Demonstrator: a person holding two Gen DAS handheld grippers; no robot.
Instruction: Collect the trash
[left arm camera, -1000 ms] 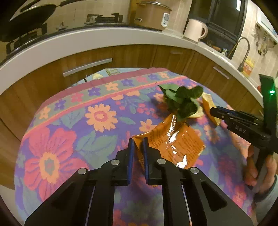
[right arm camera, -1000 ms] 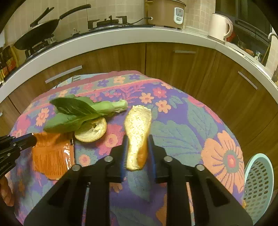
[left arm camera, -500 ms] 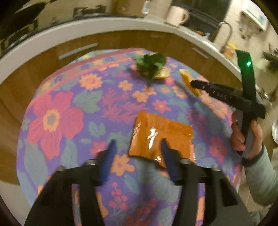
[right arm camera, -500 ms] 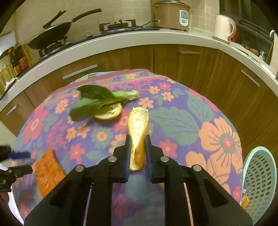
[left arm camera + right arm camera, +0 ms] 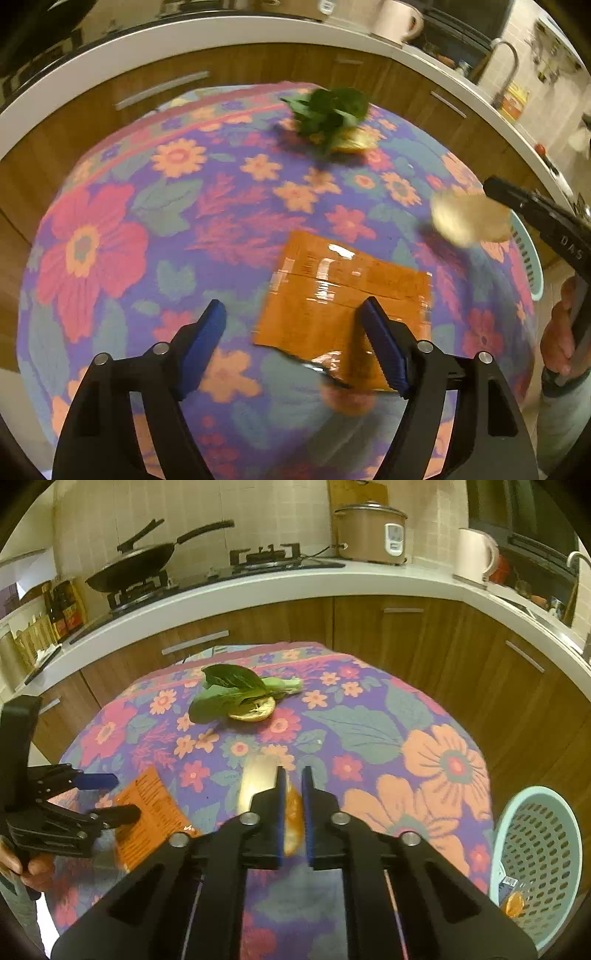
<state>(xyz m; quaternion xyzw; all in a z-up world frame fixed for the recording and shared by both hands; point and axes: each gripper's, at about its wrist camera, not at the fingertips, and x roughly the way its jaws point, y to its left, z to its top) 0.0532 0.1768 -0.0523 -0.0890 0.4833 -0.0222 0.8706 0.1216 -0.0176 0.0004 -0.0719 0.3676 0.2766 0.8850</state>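
Observation:
An orange snack wrapper (image 5: 343, 291) lies flat on the floral tablecloth (image 5: 110, 229). My left gripper (image 5: 295, 325) is open above it, its right finger over the wrapper's near edge. The wrapper also shows in the right wrist view (image 5: 151, 812). My right gripper (image 5: 291, 779) is shut on a piece of bread (image 5: 293, 819) and holds it above the table; the bread looks blurred in the left wrist view (image 5: 469, 219). A bok choy leaf (image 5: 236, 692) lies over a round bread slice (image 5: 255, 712) at the table's far side.
A light blue perforated basket (image 5: 535, 853) stands off the table's right edge with some trash inside. Wooden cabinets and a white counter (image 5: 295, 583) with a wok, stove, rice cooker and kettle curve behind the table.
My left gripper let go of the wrapper, opened wide and rose. My right gripper lifted the bread and drew it back toward the near right.

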